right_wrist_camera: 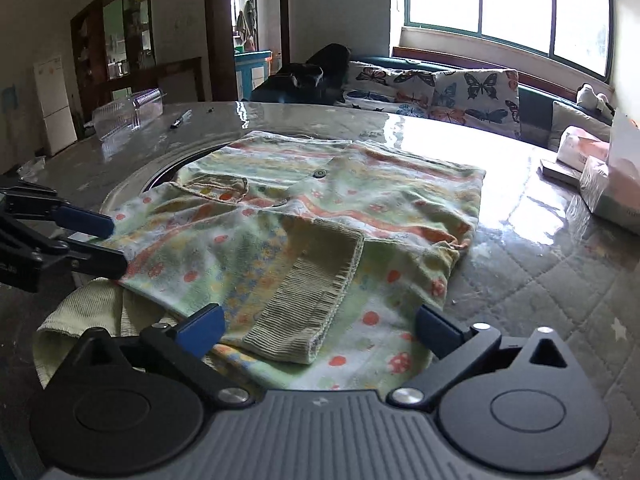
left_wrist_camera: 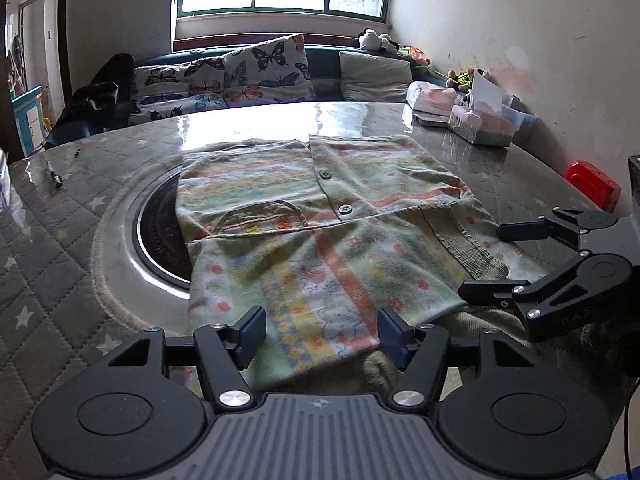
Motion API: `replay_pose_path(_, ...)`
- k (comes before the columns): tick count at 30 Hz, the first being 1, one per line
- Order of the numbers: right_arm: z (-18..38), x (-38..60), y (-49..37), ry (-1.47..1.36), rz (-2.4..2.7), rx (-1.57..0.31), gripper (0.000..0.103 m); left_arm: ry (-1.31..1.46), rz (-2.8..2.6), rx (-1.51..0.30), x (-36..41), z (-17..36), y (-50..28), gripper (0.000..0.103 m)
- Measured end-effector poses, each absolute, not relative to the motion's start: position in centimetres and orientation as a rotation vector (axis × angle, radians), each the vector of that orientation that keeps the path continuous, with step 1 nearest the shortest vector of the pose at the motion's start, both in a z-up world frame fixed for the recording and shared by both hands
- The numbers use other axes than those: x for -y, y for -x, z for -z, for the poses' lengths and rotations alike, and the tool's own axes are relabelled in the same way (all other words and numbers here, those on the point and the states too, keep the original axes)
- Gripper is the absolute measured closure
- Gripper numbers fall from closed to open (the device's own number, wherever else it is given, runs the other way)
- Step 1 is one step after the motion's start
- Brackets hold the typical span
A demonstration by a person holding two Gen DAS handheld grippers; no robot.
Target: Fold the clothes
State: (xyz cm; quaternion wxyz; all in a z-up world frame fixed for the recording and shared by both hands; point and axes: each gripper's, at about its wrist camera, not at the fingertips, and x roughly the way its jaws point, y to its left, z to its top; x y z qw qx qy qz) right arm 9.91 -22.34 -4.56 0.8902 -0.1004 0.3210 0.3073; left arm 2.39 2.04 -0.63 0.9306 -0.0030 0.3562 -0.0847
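Both tongs stood open over the folded shirt.
The left tongs (left_wrist_camera: pixel 322 334) were partly spread and the right tongs (right_wrist_camera: pixel 320 326) were spread wide, each pair empty above the near edge of the shirt (left_wrist_camera: pixel 320 232), pads pinching nothing. The shirt lay flat on the worktop (left_wrist_camera: pixel 60 248), its ribbed cuff (right_wrist_camera: pixel 308 300) folded across the front.

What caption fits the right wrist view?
Right gripper open over a partly folded patterned shirt on the table, left gripper open alongside.
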Motion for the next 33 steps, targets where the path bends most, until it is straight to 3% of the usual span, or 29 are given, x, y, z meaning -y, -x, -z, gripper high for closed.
replay_pose_path(10,4.7,22.3,-9.8,0.213,-0.635,-0.662,0.000,0.004,0.158,-0.702,-3.1,-0.2,0.2,0.038)
replay_pose_path(25,4.7,22.3,-9.9,0.210,-0.637,-0.665,0.000,0.056,-0.025,-0.724,-6.3,1.1,-2.3,0.040)
replay_pose_path(33,4.7,22.4,-9.9,0.206,-0.638,-0.665,0.000,0.045,-0.051,-0.700,-6.3,0.8,-7.1,0.025)
